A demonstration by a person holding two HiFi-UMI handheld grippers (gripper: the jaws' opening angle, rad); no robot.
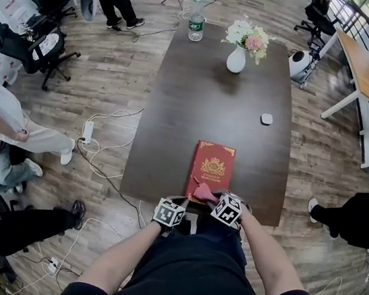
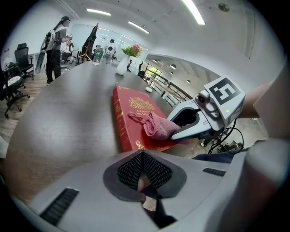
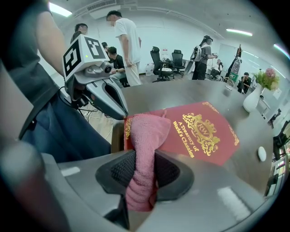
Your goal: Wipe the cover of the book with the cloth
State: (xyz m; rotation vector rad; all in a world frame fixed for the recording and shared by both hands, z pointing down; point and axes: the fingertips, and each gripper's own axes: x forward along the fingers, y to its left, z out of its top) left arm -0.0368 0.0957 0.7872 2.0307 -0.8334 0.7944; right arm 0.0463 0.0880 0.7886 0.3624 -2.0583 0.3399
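Jaws of our right gripper (image 3: 144, 168) clamp the pink cloth (image 3: 147, 131), whose free end lies on the red book (image 3: 201, 136) at centre frame. We see our left gripper (image 2: 144, 168) with jaws pressed together, empty. In the head view, both grippers hide the book's lower edge, bottom centre of the desk (image 1: 198, 98).

In the head view, the near edge of the red gold-stamped hardcover book (image 1: 213, 164) is hidden beneath the bunched pink terry cloth (image 1: 202, 192) and right gripper (image 1: 212, 199). The small white object (image 1: 266, 119) at centre right is too small to identify.
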